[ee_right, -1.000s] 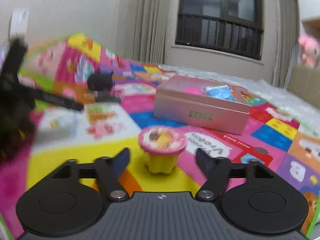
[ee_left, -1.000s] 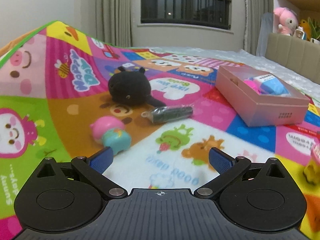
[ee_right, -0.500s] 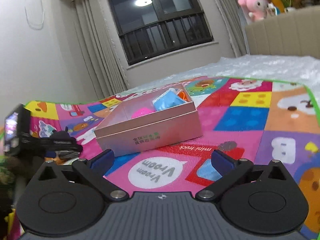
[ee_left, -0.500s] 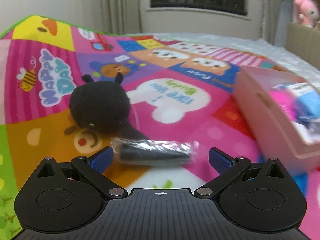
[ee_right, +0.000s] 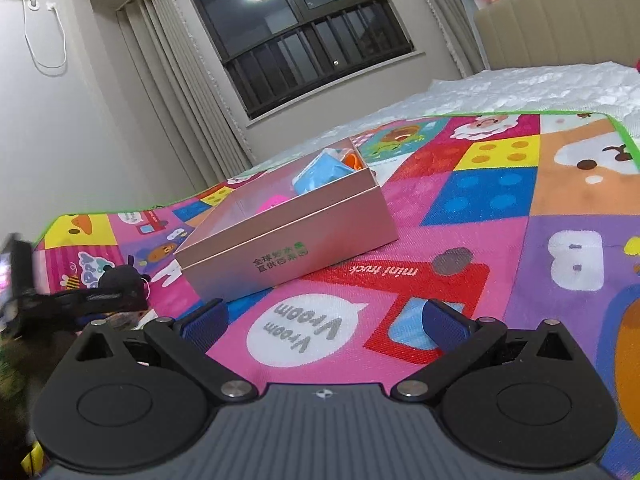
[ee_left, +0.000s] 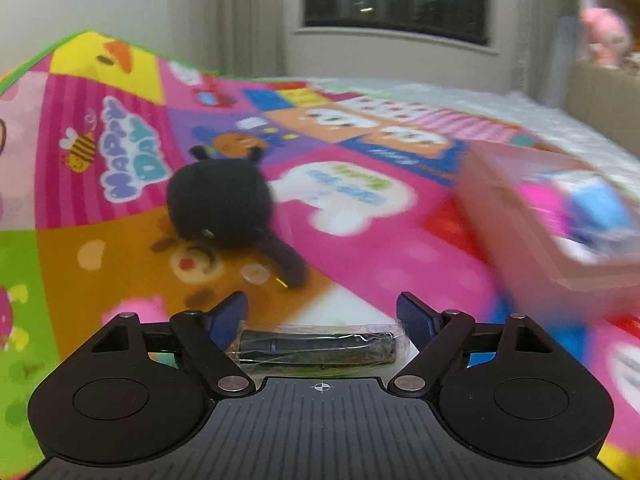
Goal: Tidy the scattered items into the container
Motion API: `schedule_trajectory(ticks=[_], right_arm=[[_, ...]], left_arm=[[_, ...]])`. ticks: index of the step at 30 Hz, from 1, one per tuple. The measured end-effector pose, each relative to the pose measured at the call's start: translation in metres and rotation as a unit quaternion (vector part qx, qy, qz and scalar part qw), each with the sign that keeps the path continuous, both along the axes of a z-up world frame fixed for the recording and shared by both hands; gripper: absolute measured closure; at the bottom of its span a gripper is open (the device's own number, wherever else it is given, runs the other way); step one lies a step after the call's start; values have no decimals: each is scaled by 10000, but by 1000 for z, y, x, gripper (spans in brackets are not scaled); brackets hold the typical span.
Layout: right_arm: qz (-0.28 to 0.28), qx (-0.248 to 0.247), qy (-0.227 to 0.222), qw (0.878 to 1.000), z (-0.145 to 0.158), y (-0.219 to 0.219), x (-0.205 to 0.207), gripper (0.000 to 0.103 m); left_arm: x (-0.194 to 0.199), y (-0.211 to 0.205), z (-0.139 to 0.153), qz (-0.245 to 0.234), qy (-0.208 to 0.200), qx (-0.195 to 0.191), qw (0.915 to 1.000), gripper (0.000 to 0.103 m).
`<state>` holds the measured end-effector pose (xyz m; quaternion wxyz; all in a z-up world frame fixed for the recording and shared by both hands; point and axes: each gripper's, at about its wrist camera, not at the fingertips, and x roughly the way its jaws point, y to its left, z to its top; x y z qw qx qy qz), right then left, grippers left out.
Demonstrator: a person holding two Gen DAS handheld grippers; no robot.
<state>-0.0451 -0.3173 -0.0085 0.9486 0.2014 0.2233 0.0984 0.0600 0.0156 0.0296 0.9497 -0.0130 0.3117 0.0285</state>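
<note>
In the left wrist view my left gripper (ee_left: 322, 314) is shut on a dark tube in clear wrap (ee_left: 316, 347), held crosswise between the blue pads. A black plush toy (ee_left: 218, 208) lies on the colourful mat beyond it. The pink open box (ee_left: 560, 240) stands at the right and holds blue and pink items. In the right wrist view my right gripper (ee_right: 326, 322) is open and empty above the mat, with the pink box (ee_right: 288, 244) ahead of it. The black plush (ee_right: 120, 280) and the other gripper show at the far left.
A bright patterned play mat (ee_right: 480, 208) covers the bed. A beige headboard (ee_right: 560, 36) with plush toys on top rises at the right. A window and curtains (ee_right: 300, 28) stand behind. White bedding (ee_right: 520, 88) lies past the mat's green edge.
My left gripper moved in over the wrapped tube and closed on it. My right gripper tilted up and swung away from the yellow cup, which is out of view now.
</note>
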Motion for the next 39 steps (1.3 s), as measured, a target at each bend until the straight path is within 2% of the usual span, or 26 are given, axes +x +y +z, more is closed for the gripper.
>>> schedule_trajectory(ticks=[5, 9, 12, 15, 19, 23, 28, 32, 36, 39], right_arm=[[-34, -80, 50, 10000, 0, 2, 2, 0], [-74, -204, 97, 9997, 1, 6, 3, 0], [-82, -298, 153, 9994, 2, 9, 5, 0], [-107, -389, 233, 9989, 4, 11, 6, 0], [-342, -526, 314, 9975, 13, 10, -2, 0], [-296, -403, 305, 9983, 17, 2, -25, 0], [-81, -487, 392, 9980, 18, 7, -44, 0], [261, -1082, 48, 9938, 25, 34, -55, 0], [459, -1814, -475, 9812, 34, 69, -65, 0], [567, -1993, -697, 9758, 37, 83, -69, 0]], left_arm=[[-78, -23, 6, -1152, -28, -206, 9931, 16], [-112, -38, -9, -1592, 44, -91, 9872, 13], [-121, -44, -20, -1587, -27, 155, 9872, 7], [-125, -41, -24, -1579, 23, 40, 9874, 6], [-134, -36, -24, -1509, -32, 132, 9885, 2], [-139, -30, -27, -1434, -44, 132, 9896, 0], [-145, -30, -32, -1396, -209, 142, 9899, 0], [-147, -28, -34, -1370, -280, 98, 9901, 0], [-146, -28, -33, -1362, -249, 83, 9903, 0], [-143, -30, -30, -1303, -148, 78, 9913, 0]])
